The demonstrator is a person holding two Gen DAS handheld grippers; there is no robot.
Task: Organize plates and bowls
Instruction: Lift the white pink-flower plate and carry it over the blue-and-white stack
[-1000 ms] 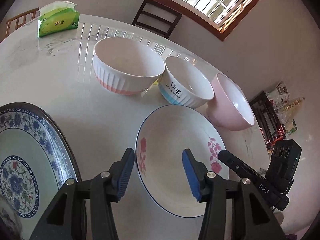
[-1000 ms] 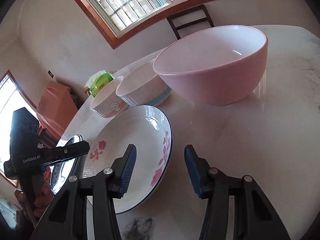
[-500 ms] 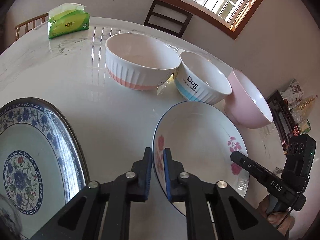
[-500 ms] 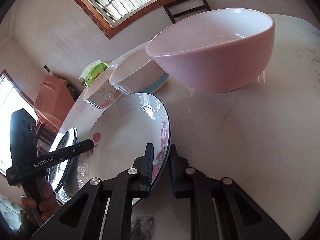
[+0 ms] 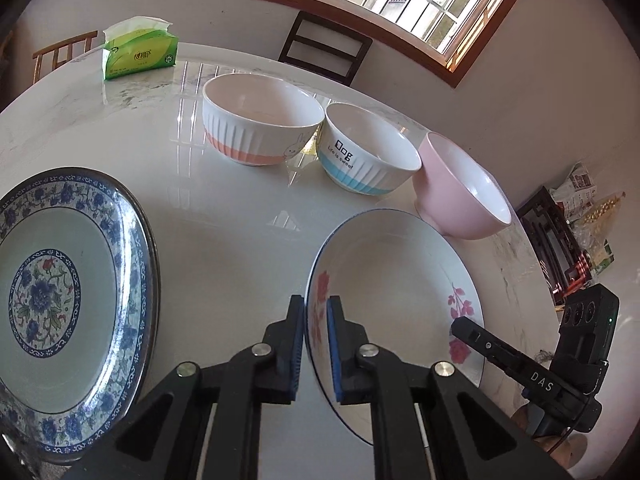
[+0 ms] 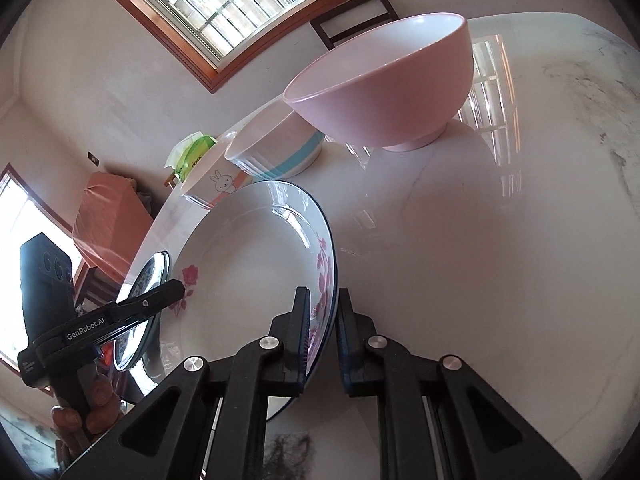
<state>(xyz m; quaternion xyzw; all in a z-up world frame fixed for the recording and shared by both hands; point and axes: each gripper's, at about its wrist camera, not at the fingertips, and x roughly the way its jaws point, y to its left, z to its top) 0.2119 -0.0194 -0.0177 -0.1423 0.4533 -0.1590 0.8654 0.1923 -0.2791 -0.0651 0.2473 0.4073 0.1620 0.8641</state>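
A white plate with pink flowers [image 5: 392, 280] [image 6: 248, 264] is held off the table by both grippers, one on each side of its rim. My left gripper [image 5: 316, 344] is shut on its left rim. My right gripper [image 6: 322, 324] is shut on its right rim. A blue-patterned plate [image 5: 64, 288] lies to the left and shows edge-on in the right wrist view [image 6: 148, 280]. Three bowls stand in a row behind: a white and orange rabbit bowl [image 5: 260, 120] [image 6: 212, 184], a white and blue bowl [image 5: 368, 148] [image 6: 276, 148], and a pink bowl [image 5: 464, 188] [image 6: 384, 80].
The round marble table [image 5: 200, 208] [image 6: 500, 240] holds a green tissue pack [image 5: 138, 52] at its far left. A dark chair [image 5: 324, 48] stands behind it under the window. A dark shelf with bags [image 5: 560, 240] stands off the table's right edge.
Both grippers were open around the flowered plate's rim one second ago. They shut on it and have lifted it; it now stands tilted above the table.
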